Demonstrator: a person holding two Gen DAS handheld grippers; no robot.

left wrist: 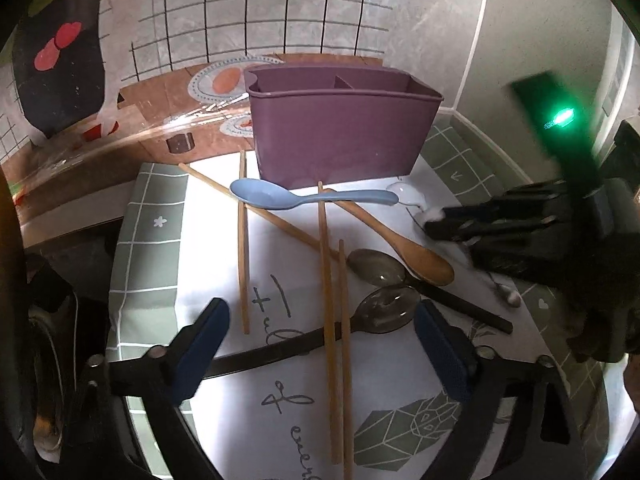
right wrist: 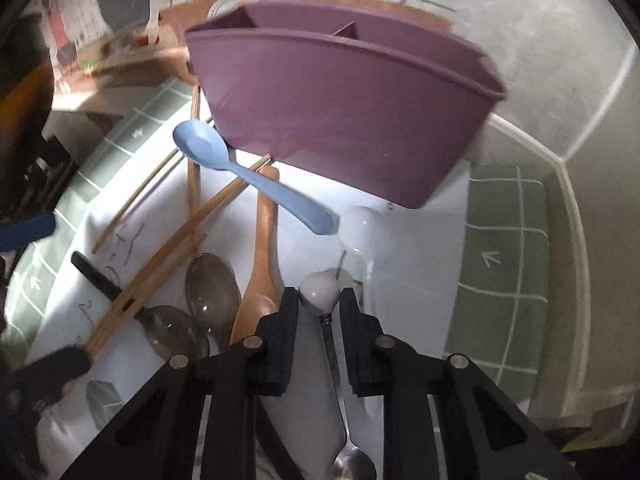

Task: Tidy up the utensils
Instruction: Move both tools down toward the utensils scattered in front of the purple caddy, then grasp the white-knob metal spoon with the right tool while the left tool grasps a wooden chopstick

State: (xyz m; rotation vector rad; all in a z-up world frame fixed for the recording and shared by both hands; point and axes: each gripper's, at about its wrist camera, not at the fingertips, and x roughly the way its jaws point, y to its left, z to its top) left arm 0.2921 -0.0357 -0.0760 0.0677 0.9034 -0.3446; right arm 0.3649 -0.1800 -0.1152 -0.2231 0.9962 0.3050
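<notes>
While script on the cloth (left wrist: 280, 300) stays illegible, purple caddy (left wrist: 340, 136) bears no label.

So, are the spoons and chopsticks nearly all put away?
Not yet. Nothing pokes out of the purple caddy. The right gripper pinches a small metal spoon; the left gripper hangs open. Chopsticks, the blue spoon, wooden spoon and two dark spoons lie on the mat.
</notes>
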